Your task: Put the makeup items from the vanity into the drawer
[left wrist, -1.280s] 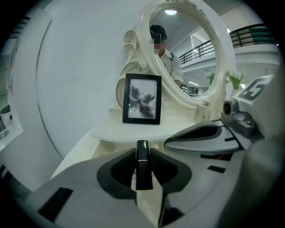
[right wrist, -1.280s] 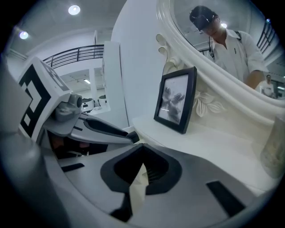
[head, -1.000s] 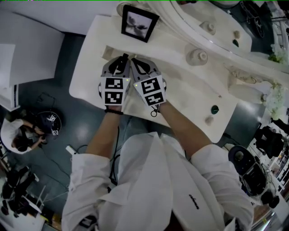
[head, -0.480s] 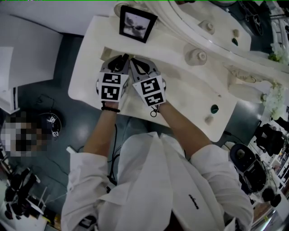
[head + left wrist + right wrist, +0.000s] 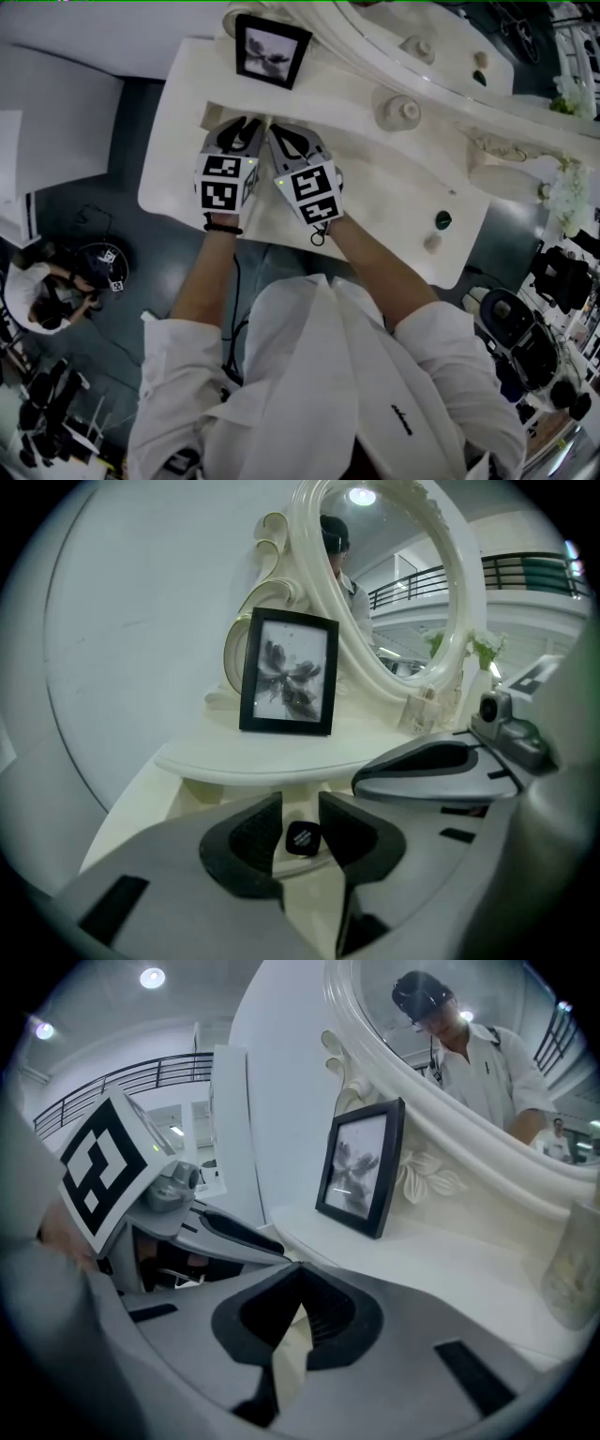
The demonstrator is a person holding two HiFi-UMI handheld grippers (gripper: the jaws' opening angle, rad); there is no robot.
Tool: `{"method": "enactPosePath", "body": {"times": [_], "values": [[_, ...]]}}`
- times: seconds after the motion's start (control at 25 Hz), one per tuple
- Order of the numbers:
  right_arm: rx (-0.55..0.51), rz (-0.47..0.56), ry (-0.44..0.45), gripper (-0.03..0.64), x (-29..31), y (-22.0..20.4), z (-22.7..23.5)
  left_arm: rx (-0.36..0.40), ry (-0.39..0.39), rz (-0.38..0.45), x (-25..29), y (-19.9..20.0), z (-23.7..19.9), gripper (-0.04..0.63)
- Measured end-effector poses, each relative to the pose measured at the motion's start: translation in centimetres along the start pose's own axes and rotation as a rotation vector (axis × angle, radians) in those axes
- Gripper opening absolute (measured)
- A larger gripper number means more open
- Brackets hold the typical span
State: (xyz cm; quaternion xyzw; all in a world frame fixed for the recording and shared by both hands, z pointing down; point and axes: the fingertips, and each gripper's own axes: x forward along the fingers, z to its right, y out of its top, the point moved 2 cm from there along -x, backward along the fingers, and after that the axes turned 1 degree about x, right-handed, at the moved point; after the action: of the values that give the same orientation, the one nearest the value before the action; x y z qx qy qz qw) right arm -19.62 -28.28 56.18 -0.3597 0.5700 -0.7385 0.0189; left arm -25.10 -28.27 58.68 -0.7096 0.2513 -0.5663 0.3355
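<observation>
My left gripper (image 5: 246, 125) reaches into the open drawer (image 5: 217, 111) at the left of the white vanity (image 5: 394, 178). In the left gripper view its jaws (image 5: 300, 822) are opening. A small black square compact (image 5: 302, 838) lies in the gap just past the pads, with space on both sides. My right gripper (image 5: 281, 131) hangs close beside the left one, over the same drawer. In the right gripper view its tips (image 5: 298, 1274) meet, with nothing seen between them. A dark green round item (image 5: 443, 220) and a small beige item (image 5: 432, 242) sit on the vanity's right end.
A black picture frame (image 5: 272, 52) stands on the raised shelf behind the drawer, next to the oval mirror (image 5: 394, 583). A cream jar (image 5: 398, 111) sits on the shelf further right. A person sits on the floor to the left (image 5: 42, 295).
My left gripper has shifted a little to the left and away from the right one. The right gripper has stayed about where it was.
</observation>
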Motion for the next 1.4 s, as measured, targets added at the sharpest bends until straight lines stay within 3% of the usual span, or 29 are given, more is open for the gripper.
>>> {"method": "enactPosePath", "body": {"times": [0.16, 0.48, 0.72, 1.4], "values": [[0.002, -0.001, -0.010, 0.018, -0.8, -0.3, 0.0, 0.003, -0.005, 0.016, -0.3, -0.1, 0.2, 0.176], [0.028, 0.021, -0.046, 0.018, -3.6, -0.5, 1.0, 0.036, 0.032, 0.130, -2.7, 0.8, 0.6, 0.174], [0.055, 0.046, -0.088, 0.017, -6.4, -0.5, 2.0, 0.092, 0.075, 0.211, -4.9, 2.6, 1.8, 0.041], [0.124, 0.155, -0.204, 0.017, -16.7, -0.3, 4.4, 0.146, -0.074, 0.323, -7.9, 5.8, 12.5, 0.028]]}}
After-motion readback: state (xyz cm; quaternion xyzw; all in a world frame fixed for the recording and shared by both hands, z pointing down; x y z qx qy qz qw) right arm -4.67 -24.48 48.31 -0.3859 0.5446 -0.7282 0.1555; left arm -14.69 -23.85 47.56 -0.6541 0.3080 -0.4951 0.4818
